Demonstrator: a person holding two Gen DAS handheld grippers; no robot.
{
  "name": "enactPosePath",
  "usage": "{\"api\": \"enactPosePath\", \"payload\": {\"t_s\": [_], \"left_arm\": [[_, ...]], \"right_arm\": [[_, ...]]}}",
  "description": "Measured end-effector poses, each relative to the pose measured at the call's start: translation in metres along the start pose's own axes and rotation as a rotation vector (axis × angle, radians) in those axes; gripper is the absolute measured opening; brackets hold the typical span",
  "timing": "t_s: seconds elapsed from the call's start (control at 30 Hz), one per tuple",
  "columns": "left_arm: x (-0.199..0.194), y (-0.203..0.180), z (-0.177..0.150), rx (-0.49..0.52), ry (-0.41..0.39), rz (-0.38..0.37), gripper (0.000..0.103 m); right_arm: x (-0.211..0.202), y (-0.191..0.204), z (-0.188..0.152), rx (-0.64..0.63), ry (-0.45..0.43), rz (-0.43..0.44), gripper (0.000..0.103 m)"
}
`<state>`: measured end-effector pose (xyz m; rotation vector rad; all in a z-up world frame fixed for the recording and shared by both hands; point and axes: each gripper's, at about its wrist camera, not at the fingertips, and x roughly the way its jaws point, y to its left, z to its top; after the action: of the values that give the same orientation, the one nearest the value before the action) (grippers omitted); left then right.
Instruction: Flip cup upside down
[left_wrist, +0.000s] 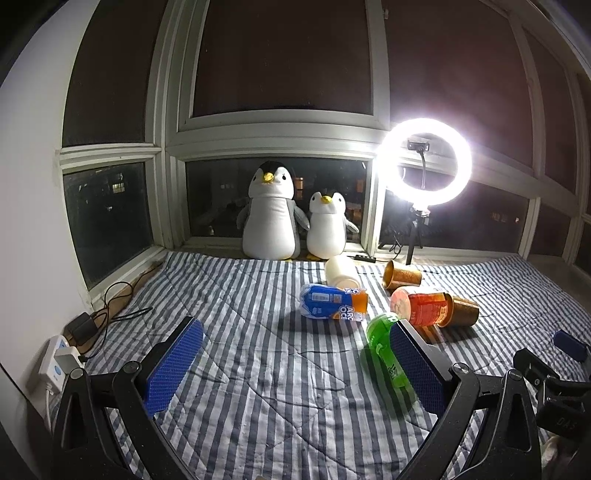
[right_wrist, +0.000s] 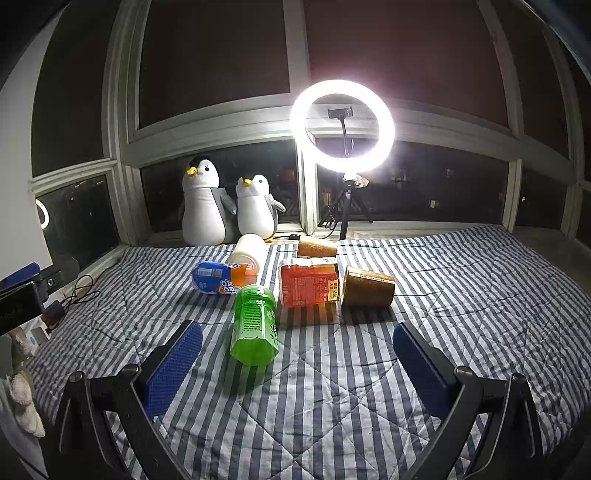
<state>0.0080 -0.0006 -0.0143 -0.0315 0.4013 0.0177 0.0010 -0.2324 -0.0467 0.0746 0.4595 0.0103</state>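
Both tools hover low over the striped quilt (right_wrist: 369, 369), and nothing is gripped. The left hand-held gripper (left_wrist: 295, 365) has its blue pads spread wide with only quilt between them; the green cup (left_wrist: 384, 343) lies just behind its right pad. The right hand-held gripper (right_wrist: 297, 363) is just as wide open, and that green cup lies on its side between its fingers but a little ahead of them, touching neither pad, open mouth facing the camera.

Every cup here lies on its side. The blue-and-orange cup (right_wrist: 221, 278) rests left of centre, with a white cup (right_wrist: 251, 251) right behind it. An orange-red cup (right_wrist: 308, 282) lies in the middle, its end butting against a brown cup (right_wrist: 367, 288) to its right. A second brown cup (right_wrist: 317, 246) sits farther back, near the window.

Two plush penguins, big (right_wrist: 205, 206) and small (right_wrist: 256, 206), stand on the sill. The ring light (right_wrist: 341, 125) blazes on its tripod beside them.
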Motion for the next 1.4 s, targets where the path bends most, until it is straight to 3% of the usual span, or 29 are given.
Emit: {"api": "enactPosePath", "payload": {"t_s": [1.13,1.4], "left_arm": [[0.002,-0.003,0.0,0.003,0.004,0.001,0.103],[0.017,-0.005,-0.001,-0.001,0.038,-0.011,0.103]], "right_arm": [[0.0,-0.006,-0.001,0.008,0.001,-0.003,0.102],[0.005,-0.009,-0.003,0.01,0.014,-0.014,0.102]]}}
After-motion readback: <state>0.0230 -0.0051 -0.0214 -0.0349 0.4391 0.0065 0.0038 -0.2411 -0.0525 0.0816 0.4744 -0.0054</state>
